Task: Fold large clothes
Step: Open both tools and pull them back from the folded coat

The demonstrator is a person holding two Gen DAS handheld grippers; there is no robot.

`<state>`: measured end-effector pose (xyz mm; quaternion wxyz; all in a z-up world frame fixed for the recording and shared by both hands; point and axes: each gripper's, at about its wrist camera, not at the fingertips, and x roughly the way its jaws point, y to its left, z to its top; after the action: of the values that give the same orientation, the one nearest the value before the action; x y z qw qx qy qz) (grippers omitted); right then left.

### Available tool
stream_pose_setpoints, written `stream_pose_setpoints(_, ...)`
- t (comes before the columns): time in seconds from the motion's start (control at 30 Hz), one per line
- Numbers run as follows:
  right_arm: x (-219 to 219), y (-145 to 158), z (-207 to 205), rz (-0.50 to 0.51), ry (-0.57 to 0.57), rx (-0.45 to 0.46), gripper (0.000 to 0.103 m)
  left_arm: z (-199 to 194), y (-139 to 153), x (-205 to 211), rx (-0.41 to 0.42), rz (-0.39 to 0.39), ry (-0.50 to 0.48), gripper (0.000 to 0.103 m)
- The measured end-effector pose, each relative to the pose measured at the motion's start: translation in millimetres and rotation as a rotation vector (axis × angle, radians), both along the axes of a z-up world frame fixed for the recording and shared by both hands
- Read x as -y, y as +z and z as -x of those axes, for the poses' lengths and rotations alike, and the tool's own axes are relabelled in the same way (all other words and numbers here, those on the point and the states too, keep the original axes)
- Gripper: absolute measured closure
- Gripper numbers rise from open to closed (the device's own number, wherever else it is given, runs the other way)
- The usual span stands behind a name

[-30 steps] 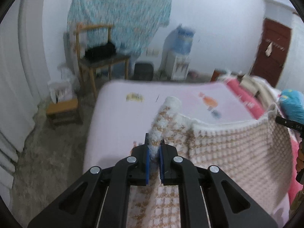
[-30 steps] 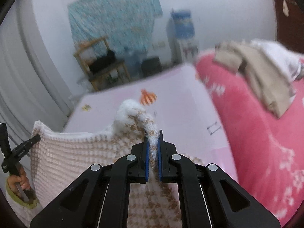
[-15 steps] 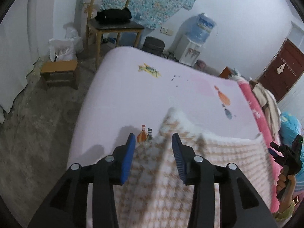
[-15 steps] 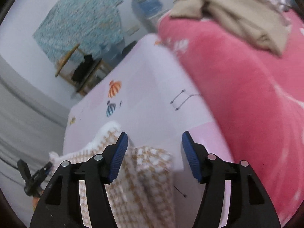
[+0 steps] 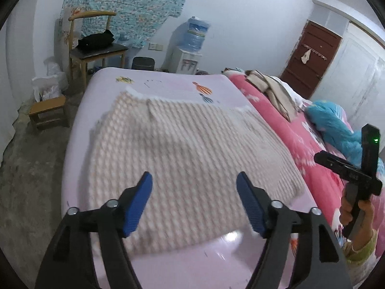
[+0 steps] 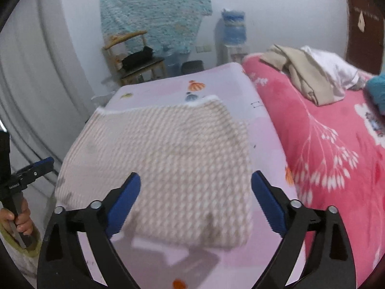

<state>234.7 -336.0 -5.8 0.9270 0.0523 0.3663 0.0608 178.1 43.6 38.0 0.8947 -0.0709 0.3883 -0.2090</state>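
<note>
A cream and tan checked knit garment [image 5: 185, 159] lies folded flat on the pale pink bed sheet [image 5: 79, 125], also seen as a rectangle [image 6: 166, 159] in the right wrist view. My left gripper [image 5: 194, 204] hovers over its near edge, jaws opening, nothing between the blue pads [image 5: 138, 204]. My right gripper [image 6: 196, 204] hangs above the garment's near right part, jaws opening wide and empty. Each gripper shows in the other's view: the right one [image 5: 353, 168] held by a hand at the right edge, the left one [image 6: 26, 173] at the left edge.
A red flowered blanket [image 6: 332, 156] covers the bed's right side, with beige and white clothes [image 6: 305, 72] and a blue bundle [image 5: 336, 130] on it. Beyond the bed stand a wooden chair [image 5: 93, 48], a low stool [image 5: 48, 113], a black bin [image 5: 143, 63] and a water dispenser [image 5: 190, 48].
Both grippers were shut on the garment's top corners a second ago. They let go, the garment dropped flat onto the bed, and both grippers drew back with jaws spread.
</note>
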Motion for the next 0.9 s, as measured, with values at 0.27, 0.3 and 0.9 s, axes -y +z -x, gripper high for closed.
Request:
stream_pose_setpoints(0.27, -36.4, -0.9, 66.9, 0.14, -0.069, 0.042, 0.008, 73.1, 5.1, 23.4, 0.094, -0.067, 0.037, 0.006)
stream_pose_setpoints(0.3, -40.4, -0.4, 72.6, 0.165, -0.087, 0.053, 0.008, 79.2, 6.4, 22.8, 0.106, -0.066, 0.04, 0.006)
stream_pose_setpoints(0.9, -70.5, 2.6, 100.5, 0.171, -0.092, 0.108, 0.008, 98.6, 15.9, 38.5, 0.153, -0.298, 0.278, 0.006)
